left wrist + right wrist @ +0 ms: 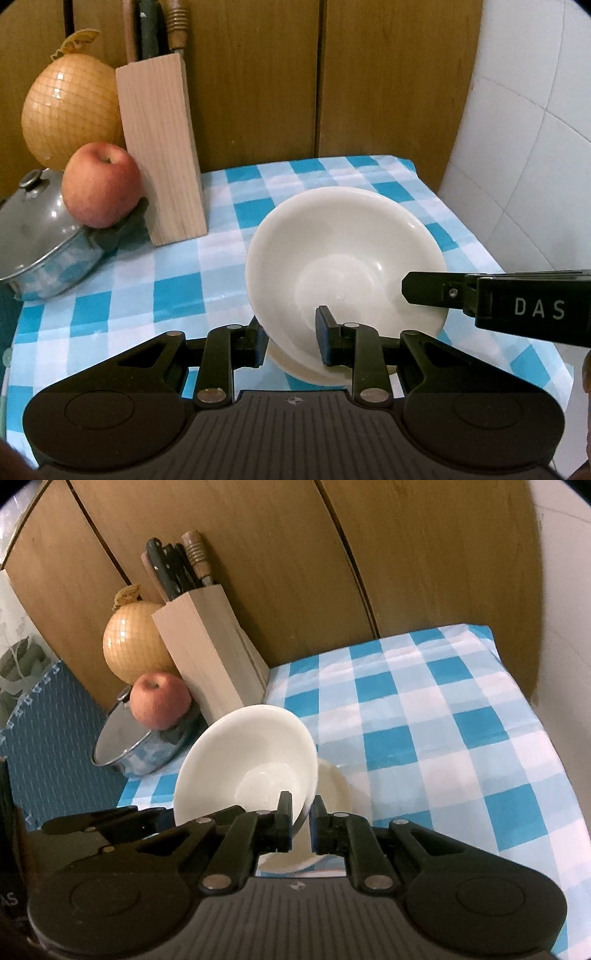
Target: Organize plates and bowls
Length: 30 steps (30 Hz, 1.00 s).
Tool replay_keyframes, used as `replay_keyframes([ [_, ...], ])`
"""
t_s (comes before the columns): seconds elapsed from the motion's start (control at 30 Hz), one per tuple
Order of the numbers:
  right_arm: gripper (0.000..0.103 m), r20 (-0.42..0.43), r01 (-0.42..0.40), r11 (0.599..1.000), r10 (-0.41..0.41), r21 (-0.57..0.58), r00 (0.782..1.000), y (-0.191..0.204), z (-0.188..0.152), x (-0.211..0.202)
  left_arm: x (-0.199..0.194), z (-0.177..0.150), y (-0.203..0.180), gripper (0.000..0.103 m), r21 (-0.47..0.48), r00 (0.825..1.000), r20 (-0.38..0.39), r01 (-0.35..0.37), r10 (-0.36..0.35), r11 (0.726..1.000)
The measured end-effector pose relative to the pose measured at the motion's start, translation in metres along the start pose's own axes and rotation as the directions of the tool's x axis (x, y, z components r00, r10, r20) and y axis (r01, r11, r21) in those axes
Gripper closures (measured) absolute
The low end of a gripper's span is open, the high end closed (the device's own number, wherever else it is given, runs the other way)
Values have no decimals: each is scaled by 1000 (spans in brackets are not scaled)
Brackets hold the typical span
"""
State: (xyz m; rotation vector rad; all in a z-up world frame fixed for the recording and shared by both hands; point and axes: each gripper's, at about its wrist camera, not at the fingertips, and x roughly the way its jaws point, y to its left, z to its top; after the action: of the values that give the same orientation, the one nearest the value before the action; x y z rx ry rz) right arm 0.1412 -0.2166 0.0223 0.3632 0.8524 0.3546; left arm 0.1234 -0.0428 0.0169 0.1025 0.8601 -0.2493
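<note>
A white bowl (343, 258) is held tilted over a white plate (314, 373) on the checked cloth. My left gripper (291, 341) stands around the bowl's near rim, one blue pad inside and one outside, with a visible gap. My right gripper (301, 821) is shut on the bowl's (251, 760) right rim; its finger (436, 291) shows reaching into the bowl from the right in the left wrist view. The plate (332, 786) lies under and behind the bowl in the right wrist view.
A wooden knife block (162, 147) stands at the back left. Beside it are an apple (101, 184) on a lidded steel pot (40, 243) and a netted pomelo (70, 110). Wooden cabinet doors (258, 74) close the back. The blue checked cloth (443, 738) stretches right.
</note>
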Motion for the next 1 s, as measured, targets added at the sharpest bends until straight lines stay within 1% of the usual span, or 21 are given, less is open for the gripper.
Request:
replay_keyframes([
  [0.57, 94, -37, 27, 1000, -27, -10, 999, -2, -5, 8, 8, -8, -3, 69, 18, 999, -37, -4, 4, 1000],
  [1.0, 93, -48, 34, 999, -35, -17, 998, -4, -6, 16, 17, -8, -1, 68, 1, 998, -65, 5, -5, 1000],
])
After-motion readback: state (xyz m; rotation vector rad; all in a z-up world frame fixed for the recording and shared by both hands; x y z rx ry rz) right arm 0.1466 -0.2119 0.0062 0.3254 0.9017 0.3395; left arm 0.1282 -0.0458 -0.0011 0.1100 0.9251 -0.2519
